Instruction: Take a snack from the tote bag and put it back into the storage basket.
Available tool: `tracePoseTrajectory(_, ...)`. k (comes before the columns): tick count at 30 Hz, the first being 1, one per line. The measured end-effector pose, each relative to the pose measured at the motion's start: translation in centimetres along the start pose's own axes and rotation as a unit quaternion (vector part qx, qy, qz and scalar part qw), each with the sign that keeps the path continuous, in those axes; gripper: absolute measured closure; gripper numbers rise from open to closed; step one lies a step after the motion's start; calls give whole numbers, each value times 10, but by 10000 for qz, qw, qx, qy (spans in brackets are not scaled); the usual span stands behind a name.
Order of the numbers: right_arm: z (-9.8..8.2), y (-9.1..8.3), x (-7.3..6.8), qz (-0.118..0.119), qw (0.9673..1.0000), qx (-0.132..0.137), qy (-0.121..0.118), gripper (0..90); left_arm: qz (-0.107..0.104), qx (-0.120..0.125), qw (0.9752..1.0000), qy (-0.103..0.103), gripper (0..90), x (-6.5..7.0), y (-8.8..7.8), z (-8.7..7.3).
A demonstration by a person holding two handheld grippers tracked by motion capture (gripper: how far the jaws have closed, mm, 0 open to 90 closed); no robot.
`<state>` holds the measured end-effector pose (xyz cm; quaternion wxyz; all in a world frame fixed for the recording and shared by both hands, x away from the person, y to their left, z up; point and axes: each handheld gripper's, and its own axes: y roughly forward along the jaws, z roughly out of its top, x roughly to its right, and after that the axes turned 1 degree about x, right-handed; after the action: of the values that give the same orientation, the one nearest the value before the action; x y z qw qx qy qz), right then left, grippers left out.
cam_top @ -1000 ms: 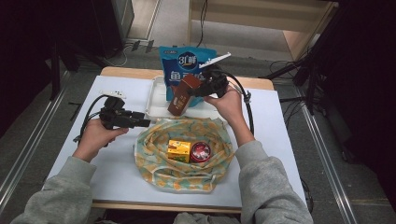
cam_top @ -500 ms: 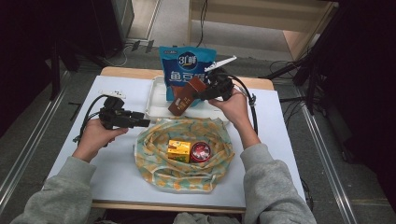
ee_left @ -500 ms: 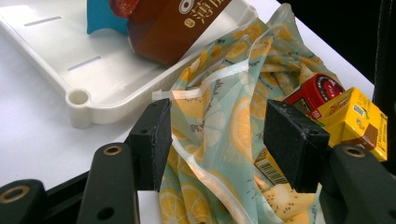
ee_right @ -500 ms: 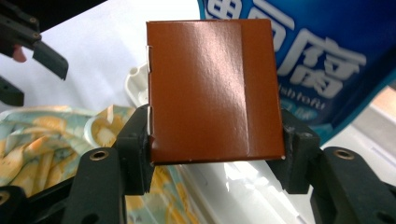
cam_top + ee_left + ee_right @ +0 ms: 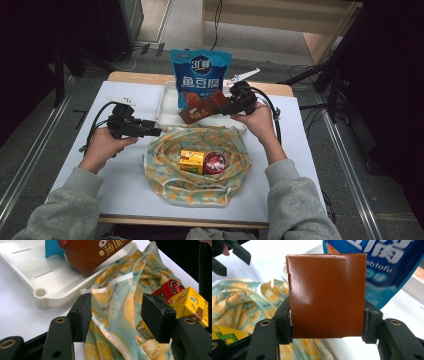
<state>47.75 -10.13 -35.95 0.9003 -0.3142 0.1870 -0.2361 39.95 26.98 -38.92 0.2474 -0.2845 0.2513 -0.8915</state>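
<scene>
The right claw (image 5: pixel 220 106) is clamped across the flat sides of a brown carton (image 5: pixel 327 295), holding it over the white tray (image 5: pixel 167 107) just beyond the lemon-print bag (image 5: pixel 195 187). The carton looks light, stiff and glossy, so a mid-body grip seems best. The left claw (image 5: pixel 115 315) stands apart at the bag's left rim.

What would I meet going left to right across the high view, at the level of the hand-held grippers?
Left hand-held gripper → white tray → brown box → right hand-held gripper, its jaws shut on that box.
</scene>
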Motion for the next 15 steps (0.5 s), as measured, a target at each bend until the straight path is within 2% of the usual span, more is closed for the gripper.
tracePoseTrajectory(15,-15,16,3,106,9999,-99,-45,423,7,-1,10000,8,426,0,-1,0)
